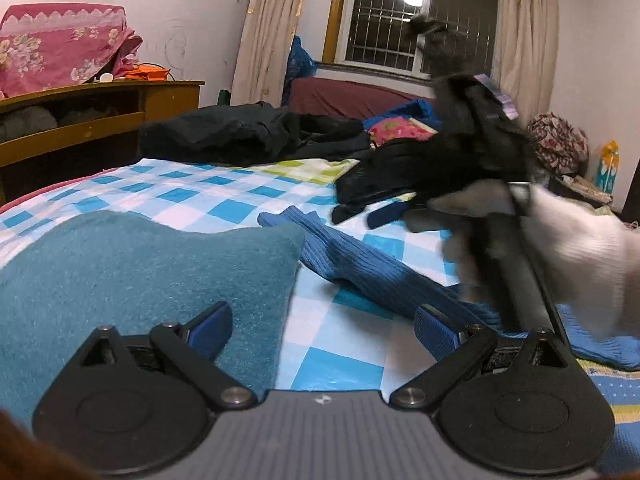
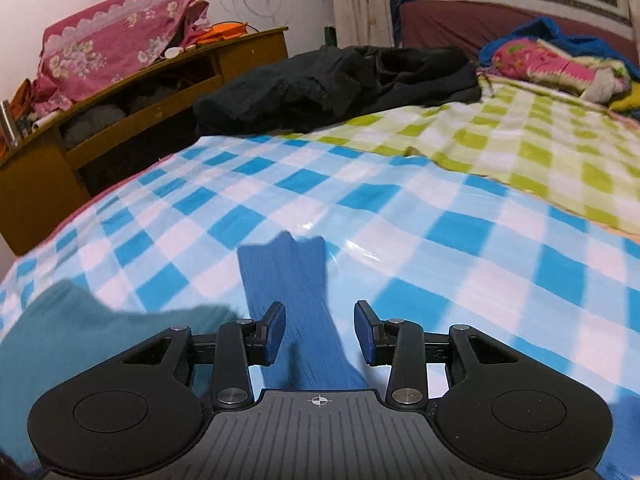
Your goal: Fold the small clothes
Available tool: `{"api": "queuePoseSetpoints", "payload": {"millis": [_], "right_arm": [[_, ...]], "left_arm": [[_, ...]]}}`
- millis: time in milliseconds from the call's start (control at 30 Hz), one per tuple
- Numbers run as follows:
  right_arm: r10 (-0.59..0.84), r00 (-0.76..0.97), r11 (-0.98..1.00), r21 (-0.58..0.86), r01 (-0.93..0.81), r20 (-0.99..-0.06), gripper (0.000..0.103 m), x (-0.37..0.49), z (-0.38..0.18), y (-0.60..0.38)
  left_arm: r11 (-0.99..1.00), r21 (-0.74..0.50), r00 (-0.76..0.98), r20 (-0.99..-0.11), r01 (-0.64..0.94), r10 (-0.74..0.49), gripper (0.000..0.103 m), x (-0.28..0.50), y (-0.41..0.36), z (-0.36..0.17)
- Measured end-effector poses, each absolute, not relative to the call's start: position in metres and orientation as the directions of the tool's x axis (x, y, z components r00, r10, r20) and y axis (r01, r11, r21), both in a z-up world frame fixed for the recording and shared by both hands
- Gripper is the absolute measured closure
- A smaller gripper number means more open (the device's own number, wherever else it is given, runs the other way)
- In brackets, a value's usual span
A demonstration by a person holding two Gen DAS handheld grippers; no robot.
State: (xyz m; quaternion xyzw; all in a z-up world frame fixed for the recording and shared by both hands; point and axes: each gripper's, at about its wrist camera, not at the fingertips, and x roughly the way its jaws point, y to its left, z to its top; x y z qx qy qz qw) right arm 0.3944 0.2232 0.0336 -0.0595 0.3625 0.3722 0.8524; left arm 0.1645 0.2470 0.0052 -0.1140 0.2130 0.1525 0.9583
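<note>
Right tool, pads apart, straddles the blue sock at lower center, lined up for a grab; left tool gapes wide, empty.

2 low claw-mounted views — both share the checked bedspread.

The right claw is a dark blur in the left wrist view, hiding the far part of the pile. The blue sock runs under the claw body, its near end hidden.
</note>
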Motion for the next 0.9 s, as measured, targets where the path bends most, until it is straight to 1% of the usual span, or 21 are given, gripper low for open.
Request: {"api": "queuePoseSetpoints", "payload": {"millis": [300, 400, 433, 467, 500, 533, 567, 700, 900], "right_arm": [[0.605, 0.402, 0.719, 0.255, -0.647, -0.687, 0.066, 0.42, 0.011, 0.26], [0.612, 0.381, 0.694, 0.238, -0.68, -0.693, 0.066, 0.414, 0.01, 0.269], [0.606, 0.383, 0.689, 0.218, -0.692, -0.697, 0.07, 0.412, 0.01, 0.273], [0.588, 0.386, 0.691, 0.194, -0.696, -0.711, 0.082, 0.412, 0.008, 0.278], [0.571, 0.386, 0.699, 0.183, -0.691, -0.725, 0.091, 0.413, 0.007, 0.282], [0.55, 0.386, 0.715, 0.178, -0.677, -0.74, 0.097, 0.415, 0.006, 0.284], [0.548, 0.391, 0.72, 0.179, -0.67, -0.74, 0.097, 0.415, 0.007, 0.283], [0.578, 0.439, 0.73, 0.196, -0.655, -0.688, 0.097, 0.408, 0.032, 0.258], [0.611, 0.545, 0.77, 0.272, -0.577, -0.574, 0.097, 0.398, 0.095, 0.168]], "left_arm": [[0.931, -0.162, 0.871, -0.434, -0.326, 0.229, 0.0, 0.161, 0.248, 0.004], [0.932, -0.154, 0.87, -0.433, -0.327, 0.234, 0.0, 0.161, 0.246, 0.004], [0.933, -0.151, 0.87, -0.433, -0.327, 0.235, 0.0, 0.161, 0.246, 0.003], [0.933, -0.151, 0.871, -0.432, -0.327, 0.235, 0.0, 0.161, 0.246, 0.004], [0.933, -0.153, 0.872, -0.431, -0.325, 0.233, 0.0, 0.16, 0.246, 0.004], [0.933, -0.155, 0.873, -0.43, -0.323, 0.231, 0.0, 0.159, 0.246, 0.004], [0.934, -0.158, 0.874, -0.428, -0.321, 0.229, 0.0, 0.159, 0.247, 0.004], [0.936, -0.161, 0.881, -0.417, -0.313, 0.223, 0.0, 0.156, 0.245, 0.004], [0.937, -0.186, 0.891, -0.408, -0.297, 0.201, 0.0, 0.155, 0.237, 0.01]]}}
